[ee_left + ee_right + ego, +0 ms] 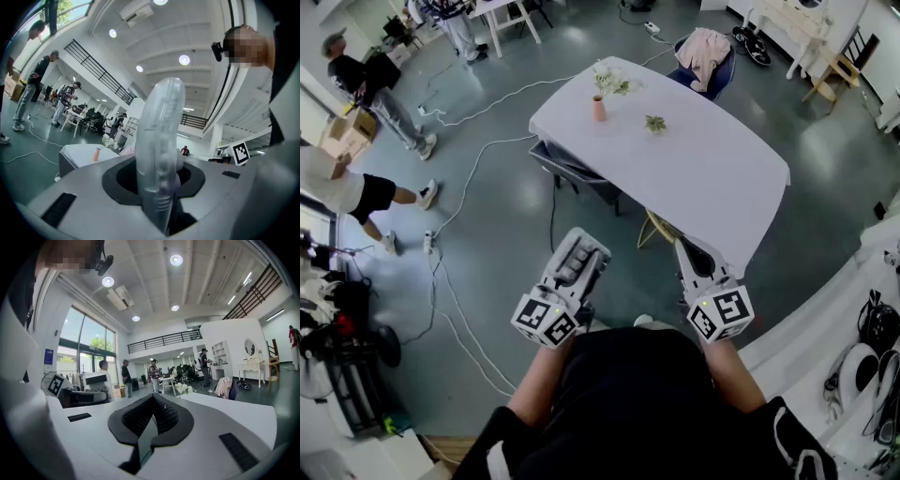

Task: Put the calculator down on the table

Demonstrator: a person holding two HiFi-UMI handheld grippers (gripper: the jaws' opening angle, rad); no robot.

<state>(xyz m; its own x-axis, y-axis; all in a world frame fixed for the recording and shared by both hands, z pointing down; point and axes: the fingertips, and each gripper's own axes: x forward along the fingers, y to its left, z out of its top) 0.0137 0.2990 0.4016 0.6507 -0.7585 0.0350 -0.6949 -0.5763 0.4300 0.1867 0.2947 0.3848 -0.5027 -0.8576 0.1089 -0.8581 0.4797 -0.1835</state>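
Note:
In the head view my left gripper (570,286) is shut on a grey calculator (583,253), keys up, held level over the floor short of the white table (712,178). The left gripper view looks at the calculator (159,140) edge-on, standing pale and tall between the jaws of my left gripper (157,190). Beside it, near the table's nearest corner, my right gripper (697,261) is shut with nothing in it. Its black pads meet in the right gripper view, where the right gripper (151,420) points toward the table (225,404).
On the table's far end stand an orange vase with flowers (599,107) and a small plant (654,123). A dark bin (577,171) sits under the table's left side, a chair with pink cloth (705,52) beyond. Cables (459,202) cross the floor; people (380,89) stand at left.

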